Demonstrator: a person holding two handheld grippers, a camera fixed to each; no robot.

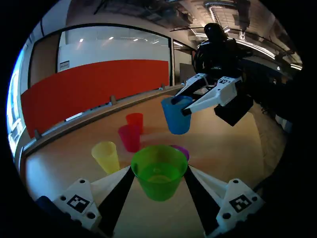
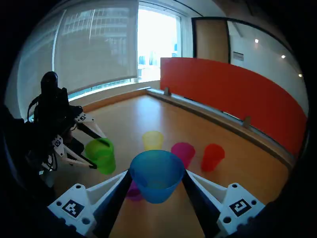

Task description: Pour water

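Observation:
My left gripper (image 1: 159, 171) is shut on a green cup (image 1: 158, 188), held upright close to the camera; a little liquid seems to lie at its bottom. Farther off, my right gripper (image 1: 181, 106) holds a blue cup (image 1: 176, 119) upright above the wooden table (image 1: 222, 150). In the right gripper view the blue cup (image 2: 156, 184) sits upright between my right gripper's (image 2: 157, 174) fingers. To its left, the left gripper (image 2: 99, 152) grips the green cup (image 2: 102, 156). The two cups are apart.
On the table stand a yellow cup (image 1: 106, 156), a magenta cup (image 1: 129, 137), a red cup (image 1: 135, 121) and a purple cup (image 1: 181, 150) just behind the green one. A red partition (image 1: 95, 85) runs along the table's far edge. A person in dark clothes (image 2: 47, 115) holds the grippers.

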